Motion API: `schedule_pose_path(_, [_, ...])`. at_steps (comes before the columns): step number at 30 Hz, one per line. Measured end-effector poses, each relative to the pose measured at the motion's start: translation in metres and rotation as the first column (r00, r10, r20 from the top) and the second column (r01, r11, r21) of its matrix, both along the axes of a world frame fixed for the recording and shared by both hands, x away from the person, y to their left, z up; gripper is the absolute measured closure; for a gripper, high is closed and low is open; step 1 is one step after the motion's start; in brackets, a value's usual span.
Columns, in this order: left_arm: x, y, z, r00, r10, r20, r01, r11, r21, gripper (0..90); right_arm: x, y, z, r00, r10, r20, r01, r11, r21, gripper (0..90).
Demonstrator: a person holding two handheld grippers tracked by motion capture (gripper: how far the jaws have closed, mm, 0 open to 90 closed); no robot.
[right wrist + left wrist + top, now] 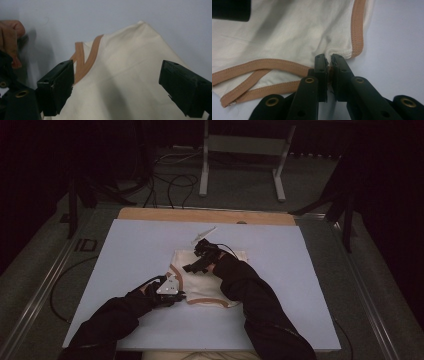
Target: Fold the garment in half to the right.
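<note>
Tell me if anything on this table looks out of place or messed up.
Nothing looks damaged or spilled. The cream garment with tan trim lies a bit rumpled on the white board, the left gripper is shut on its trimmed edge, and the right gripper hangs open above the cloth.

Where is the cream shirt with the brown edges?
In the high view the cream shirt lies mid-table on the white board, between both tools; the left tool pinches its near-left edge.

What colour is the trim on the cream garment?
Light brown trim, clearest in the left gripper view.
</note>
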State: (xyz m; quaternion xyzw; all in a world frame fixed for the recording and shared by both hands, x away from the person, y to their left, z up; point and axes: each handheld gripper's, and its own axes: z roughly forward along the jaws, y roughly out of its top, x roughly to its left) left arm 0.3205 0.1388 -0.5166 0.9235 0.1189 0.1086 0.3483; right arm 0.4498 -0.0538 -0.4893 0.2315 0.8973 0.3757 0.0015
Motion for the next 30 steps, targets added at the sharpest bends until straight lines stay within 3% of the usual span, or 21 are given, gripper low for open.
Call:
schedule_pose_path(17, [0.003, 0.0, 0.0, 0.9998, -0.006, -0.017, 0.006, 1.0, -0.003, 87.1, 0.023, 0.037, 0.004, 1.0, 0.001, -0.006, -0.001, 1.0, 0.006, 13.0])
schedule_pose_path(21, [0.003, 0.0, 0.001, 0.9998, -0.005, -0.018, 0.005, 1.0, 0.002, 87.1, 0.031, 0.048, 0.002, 0.9997, -0.013, 0.02, 0.014, 0.999, -0.036, 20.4])
schedule_pose_path(30, [0.004, 0.0, 0.001, 0.9995, -0.003, -0.03, 0.003, 1.0, -0.004, 87.1, 0.044, 0.06, -0.005, 0.997, -0.066, 0.041, 0.068, 0.996, -0.051, 42.0])
